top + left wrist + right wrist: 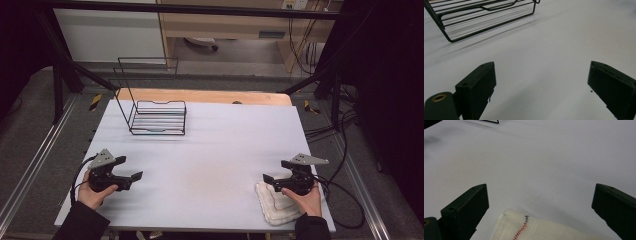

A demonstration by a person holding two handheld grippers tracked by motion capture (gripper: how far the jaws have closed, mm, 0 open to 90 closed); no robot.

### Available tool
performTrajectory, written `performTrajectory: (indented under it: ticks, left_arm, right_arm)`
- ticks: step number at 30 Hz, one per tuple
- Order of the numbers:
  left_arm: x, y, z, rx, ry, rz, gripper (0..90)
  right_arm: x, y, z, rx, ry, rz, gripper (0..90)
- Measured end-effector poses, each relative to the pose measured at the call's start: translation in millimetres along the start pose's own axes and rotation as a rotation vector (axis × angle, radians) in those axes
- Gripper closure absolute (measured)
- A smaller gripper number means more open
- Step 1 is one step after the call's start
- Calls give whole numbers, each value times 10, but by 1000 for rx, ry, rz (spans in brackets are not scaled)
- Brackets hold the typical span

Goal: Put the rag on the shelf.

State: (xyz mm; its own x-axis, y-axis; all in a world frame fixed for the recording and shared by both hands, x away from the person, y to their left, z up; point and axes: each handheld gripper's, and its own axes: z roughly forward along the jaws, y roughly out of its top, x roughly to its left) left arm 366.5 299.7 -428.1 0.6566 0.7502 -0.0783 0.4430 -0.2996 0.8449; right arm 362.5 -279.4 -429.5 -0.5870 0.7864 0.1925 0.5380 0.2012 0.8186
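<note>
A folded white towel (274,205) lies at the near right of the white table (210,150). My right gripper (270,178) hovers over it, jaws wide apart and pointing left; in the right gripper view the towel's stitched end (529,227) lies low between the jaws, with no pad pressing on it. A hand holds my left gripper (136,176) at the near left, open, with bare table between its jaws (541,82). A black wire rack (157,117) stands at the far left of the table, and its base (481,17) reaches into the left gripper view.
A wooden board (205,96) borders the table's far edge. Black frame bars (65,65) and cables (345,200) run beside the table. The table's middle is bare white surface.
</note>
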Motion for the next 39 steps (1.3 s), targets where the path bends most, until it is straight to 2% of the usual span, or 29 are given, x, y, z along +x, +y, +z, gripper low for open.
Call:
performTrajectory:
  ticks: [11,16,17,20,22,23,24,31,39]
  left_arm:
    - [-16,-6,-2,8,-3,6,84]
    - [-16,-8,5,10,-5,5,87]
    - [-16,-7,6,10,-4,5,87]
    - [-22,-6,11,14,-6,6,91]
    - [-25,-6,12,14,-8,7,92]
    - [-29,-5,13,15,-8,9,92]
    - [-32,-5,15,15,-9,11,93]
    - [-39,-9,19,22,-14,13,97]
    - [-48,-7,32,26,-16,13,102]
  right_arm:
    - [18,8,5,27,-4,-21,69]
    - [63,47,32,73,43,-57,217]
    - [63,47,32,73,43,-57,217]
    - [90,44,73,118,64,-86,348]
    - [100,34,91,136,75,-96,404]
    - [100,34,91,136,75,-96,404]
    - [108,24,106,147,91,-111,461]
    - [162,-14,203,213,131,-160,556]
    - [174,-45,278,260,133,-197,598]
